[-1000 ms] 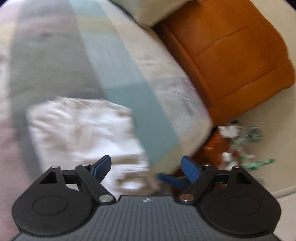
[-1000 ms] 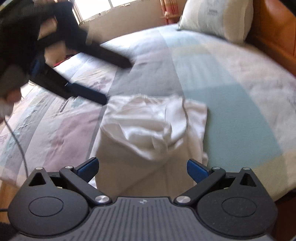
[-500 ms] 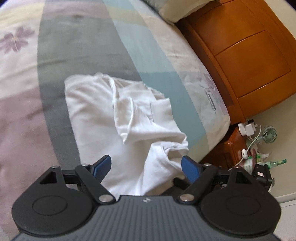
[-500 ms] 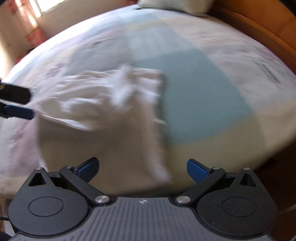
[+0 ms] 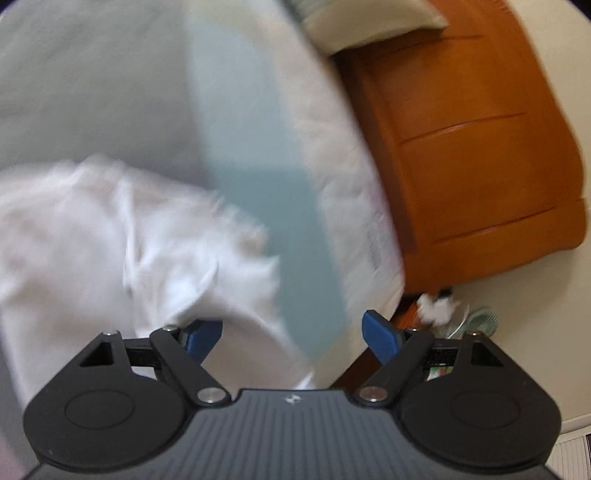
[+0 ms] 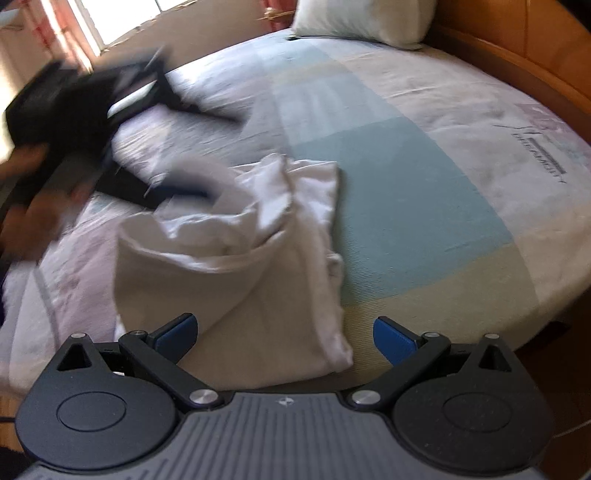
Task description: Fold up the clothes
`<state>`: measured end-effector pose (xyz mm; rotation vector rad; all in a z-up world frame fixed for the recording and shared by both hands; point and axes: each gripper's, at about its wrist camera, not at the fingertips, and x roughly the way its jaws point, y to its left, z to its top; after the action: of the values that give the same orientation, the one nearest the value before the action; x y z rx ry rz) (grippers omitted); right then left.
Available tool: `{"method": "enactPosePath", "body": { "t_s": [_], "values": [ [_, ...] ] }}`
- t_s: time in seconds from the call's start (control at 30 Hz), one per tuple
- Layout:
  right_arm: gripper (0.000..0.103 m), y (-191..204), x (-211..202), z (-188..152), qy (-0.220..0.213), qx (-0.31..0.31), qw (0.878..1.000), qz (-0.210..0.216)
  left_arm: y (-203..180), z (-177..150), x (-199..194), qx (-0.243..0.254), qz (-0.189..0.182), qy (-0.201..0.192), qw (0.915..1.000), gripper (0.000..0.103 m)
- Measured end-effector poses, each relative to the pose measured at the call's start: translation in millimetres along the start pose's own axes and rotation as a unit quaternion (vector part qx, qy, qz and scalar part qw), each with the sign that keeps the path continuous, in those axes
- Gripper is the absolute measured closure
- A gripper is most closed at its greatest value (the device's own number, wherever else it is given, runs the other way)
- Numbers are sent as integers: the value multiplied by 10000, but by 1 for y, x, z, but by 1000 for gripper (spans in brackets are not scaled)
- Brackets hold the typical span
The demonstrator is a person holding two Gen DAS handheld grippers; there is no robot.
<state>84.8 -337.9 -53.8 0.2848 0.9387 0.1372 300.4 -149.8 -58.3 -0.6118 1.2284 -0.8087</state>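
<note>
A crumpled white garment [image 6: 258,258] lies on the patchwork bedspread [image 6: 406,177] near the bed's front edge. It is blurred in the left wrist view, where the white garment [image 5: 110,240] fills the lower left. My left gripper [image 5: 293,334] is open, hovering over the garment's near edge with nothing between its fingers. Seen from the right wrist camera, the left gripper [image 6: 110,147] is a dark blur at the garment's far left side. My right gripper [image 6: 284,332] is open above the garment's near hem.
A pillow [image 6: 362,22] lies at the bed's far end against an orange wooden headboard [image 6: 517,48]. A wooden cabinet [image 5: 480,155] stands beside the bed, with a small fan [image 5: 476,325] and clutter on the floor. A window [image 6: 122,18] lights the far wall.
Both grippers have swung about quickly, blurring the views. The left gripper has shifted to the right relative to the garment. The garment looks unmoved; both grippers stay open.
</note>
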Motion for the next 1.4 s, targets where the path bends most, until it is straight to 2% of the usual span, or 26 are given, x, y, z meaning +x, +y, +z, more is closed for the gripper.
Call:
{"method": "enactPosePath", "body": {
  "t_s": [0.07,0.13,0.23,0.3,0.4,0.5,0.6,0.63,0.67,0.7,0.8,0.83,1.03,1.1,1.23,1.3,1.4],
  "values": [
    [0,-2,2,-1,7,-12,9993,363,-15,11,-1,168,-211,-294,9992,20],
    [0,-4,7,-1,42,52,9952,974,-20,4,-4,419,-98,-270,9987,20],
    [0,-18,28,-1,275,493,9769,2063,-29,-6,-9,794,72,-234,9965,19],
    [0,-31,42,2,319,905,9667,2371,-33,-13,-12,1037,198,-204,9942,19],
    [0,-50,62,6,344,1485,9485,2777,-21,-32,-19,1185,592,-90,9911,19],
    [0,-70,61,11,51,1787,9427,2818,-4,-45,-23,1194,854,64,9891,19],
    [4,-83,62,16,-154,1848,9401,2860,14,-55,-24,1119,959,225,9888,19],
    [13,-87,64,18,-179,1830,9411,2838,18,-57,-24,1089,977,254,9889,19],
    [27,-88,66,20,-152,1807,9428,2798,21,-58,-24,1070,995,265,9889,19],
    [34,-87,69,21,-105,1752,9462,2720,23,-59,-24,1050,1005,264,9890,19],
    [82,-80,67,26,-36,1474,9598,2390,25,-62,-29,1033,1003,230,9893,19],
    [89,-76,65,28,-34,1365,9636,2297,24,-62,-30,1047,1013,217,9891,19],
    [89,-51,42,63,-119,428,9795,1964,16,-67,-38,1249,1054,209,9863,19],
    [89,-53,45,71,6,324,9814,1894,13,-70,-37,1334,1034,252,9853,19],
    [90,-70,59,62,343,364,9853,1636,12,-77,-32,1488,1170,310,9814,19],
    [90,-80,62,60,307,653,9832,1677,14,-79,-30,1502,1172,363,9810,19],
    [89,-82,58,63,222,663,9823,1738,13,-80,-28,1584,1201,432,9791,19]
  ]
}}
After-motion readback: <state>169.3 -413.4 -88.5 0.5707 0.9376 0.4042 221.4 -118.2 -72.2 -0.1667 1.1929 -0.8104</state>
